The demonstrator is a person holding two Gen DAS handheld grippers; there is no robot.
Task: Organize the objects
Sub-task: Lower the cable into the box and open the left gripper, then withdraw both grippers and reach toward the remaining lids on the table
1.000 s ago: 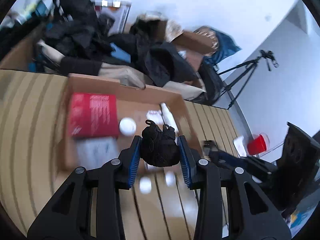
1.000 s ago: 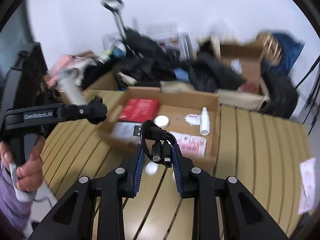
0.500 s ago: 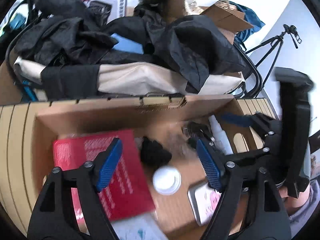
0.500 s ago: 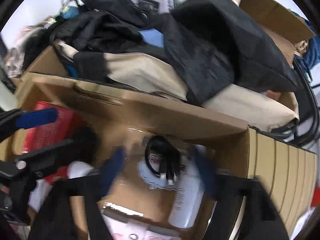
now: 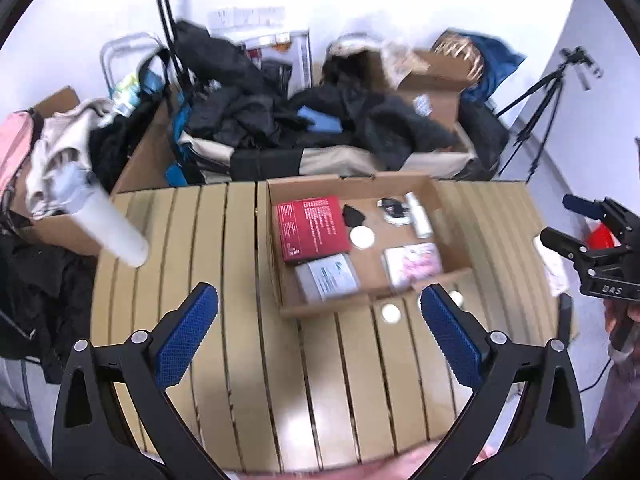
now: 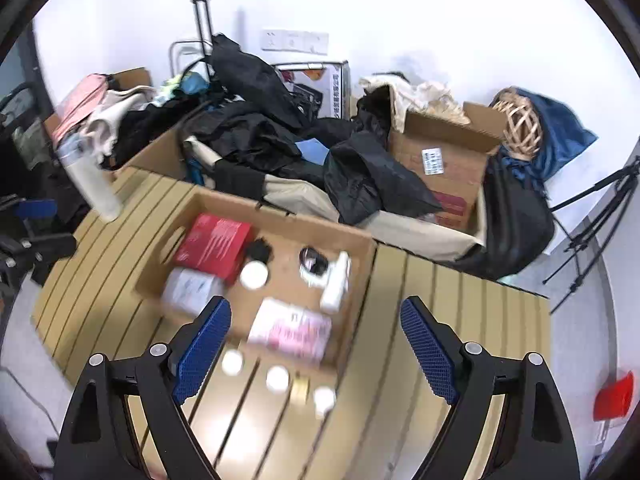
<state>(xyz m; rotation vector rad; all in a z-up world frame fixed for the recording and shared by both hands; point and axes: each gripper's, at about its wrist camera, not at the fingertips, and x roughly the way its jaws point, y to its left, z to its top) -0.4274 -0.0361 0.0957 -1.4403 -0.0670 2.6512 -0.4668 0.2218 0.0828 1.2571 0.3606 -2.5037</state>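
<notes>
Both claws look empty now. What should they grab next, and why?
Probably the right claw should drop toward the little white round things on the table, just outside the cardboard box. Both it and the left claw are open and hold nothing, and those pieces lie nearest, not yet in the box.

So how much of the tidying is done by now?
Mostly done, it seems. The cardboard box already holds the red box, black bundle, coiled cable and white bottle. The left gripper and right gripper are open and empty. Three small white discs sit on the slatted table outside the box.
</notes>
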